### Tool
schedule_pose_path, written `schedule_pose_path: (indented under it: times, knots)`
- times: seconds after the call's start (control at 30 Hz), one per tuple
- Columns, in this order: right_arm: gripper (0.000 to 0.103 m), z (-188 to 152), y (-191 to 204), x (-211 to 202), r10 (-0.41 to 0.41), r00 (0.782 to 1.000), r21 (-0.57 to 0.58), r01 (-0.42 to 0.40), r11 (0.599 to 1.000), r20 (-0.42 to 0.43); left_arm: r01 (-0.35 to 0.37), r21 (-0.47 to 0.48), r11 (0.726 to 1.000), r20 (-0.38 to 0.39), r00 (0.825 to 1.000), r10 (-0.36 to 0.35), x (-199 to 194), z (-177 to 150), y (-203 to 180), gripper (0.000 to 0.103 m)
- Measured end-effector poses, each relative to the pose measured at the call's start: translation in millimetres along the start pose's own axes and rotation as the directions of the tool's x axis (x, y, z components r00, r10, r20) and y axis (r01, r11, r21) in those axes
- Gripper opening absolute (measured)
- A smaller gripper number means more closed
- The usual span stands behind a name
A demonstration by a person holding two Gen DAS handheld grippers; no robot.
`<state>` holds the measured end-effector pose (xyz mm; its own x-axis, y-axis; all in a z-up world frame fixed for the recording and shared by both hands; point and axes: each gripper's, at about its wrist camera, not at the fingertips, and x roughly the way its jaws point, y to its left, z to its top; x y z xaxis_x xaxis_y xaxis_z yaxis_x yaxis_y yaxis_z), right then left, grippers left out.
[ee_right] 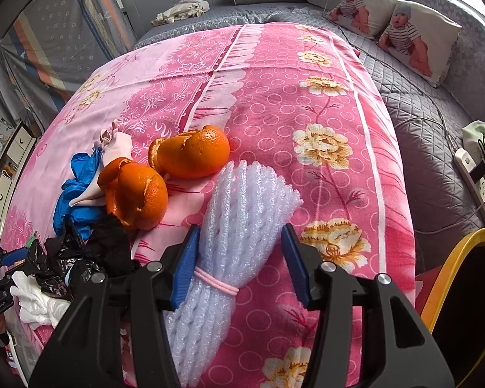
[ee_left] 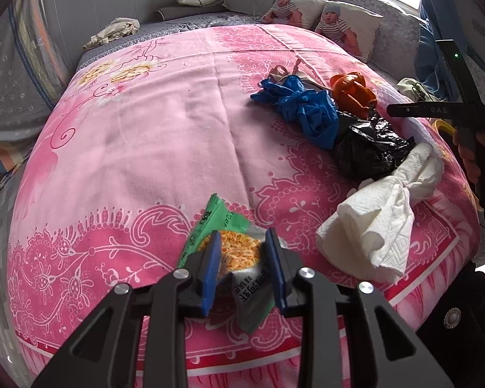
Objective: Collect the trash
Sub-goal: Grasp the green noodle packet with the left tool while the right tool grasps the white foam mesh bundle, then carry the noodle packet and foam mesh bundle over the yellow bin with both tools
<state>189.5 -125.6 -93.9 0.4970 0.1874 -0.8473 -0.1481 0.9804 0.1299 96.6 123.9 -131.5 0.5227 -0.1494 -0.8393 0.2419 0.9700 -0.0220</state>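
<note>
Here, left tongs pinch a snack wrapper at the bed's near edge; right tongs gape around foam netting, orange peels just beside

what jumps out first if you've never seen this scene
The bright pink flowered bedspread fills both views. Next, the two pieces of orange peel on it, beside a crumpled blue bag and black bag. Nearest the cameras, the left gripper has a green snack wrapper between its fingers, and the right gripper straddles a white foam net bundle tied with a pink band.
</note>
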Motion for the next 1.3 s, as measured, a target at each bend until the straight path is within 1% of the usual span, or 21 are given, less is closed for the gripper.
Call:
schedule_pose_path:
  times: [0.1, 0.17, 0.23, 0.33, 0.43, 0.7, 0.9, 1.1, 1.3]
  knots:
    - [0.043, 1.3, 2.5, 1.6, 0.003, 1.000, -0.001, -0.004, 1.000, -0.004, -0.009, -0.027, 1.000, 0.020, 1.000, 0.010, 2.2, -4.5, 4.1, 0.012]
    - [0.040, 2.0, 4.5, 2.7, 0.004, 1.000, -0.007, -0.004, 1.000, -0.009, -0.015, -0.043, 0.999, 0.032, 0.999, 0.016, 3.5, -7.0, 7.1, 0.010]
    - [0.033, 2.6, 5.8, 3.3, 0.004, 1.000, -0.010, -0.004, 1.000, -0.009, -0.026, -0.062, 0.998, 0.047, 0.998, 0.029, 2.3, -8.3, 8.6, 0.006]
    - [0.027, 3.2, 6.9, 2.9, 0.011, 1.000, -0.011, -0.011, 1.000, -0.003, -0.030, -0.067, 0.997, 0.061, 0.998, 0.034, -1.4, -9.0, 9.0, 0.005]
    - [0.025, 4.0, 5.6, -0.3, 0.019, 1.000, -0.003, -0.019, 1.000, 0.008, -0.018, -0.074, 0.997, 0.067, 0.997, 0.023, -6.8, -9.4, 10.8, 0.005]
    - [0.024, 8.2, -0.1, -23.0, 0.027, 0.997, 0.017, -0.029, 0.999, 0.077, 0.023, -0.110, 0.994, 0.109, 0.994, -0.010, -30.3, -9.0, 19.3, 0.004]
    - [0.024, 8.5, -4.0, -38.3, 0.030, 0.993, 0.024, -0.033, 0.999, 0.111, 0.031, -0.135, 0.990, 0.154, 0.988, -0.010, -48.5, -5.2, 25.1, 0.004]
    - [0.024, 6.1, -4.8, -48.2, 0.037, 0.991, 0.023, -0.040, 0.999, 0.129, 0.026, -0.123, 0.992, 0.170, 0.985, -0.004, -56.4, 0.4, 20.4, 0.004]
    - [0.024, 5.4, -9.3, -56.9, 0.039, 0.989, 0.024, -0.043, 0.999, 0.146, 0.033, -0.105, 0.994, 0.175, 0.984, -0.014, -56.8, 6.4, 10.8, 0.004]
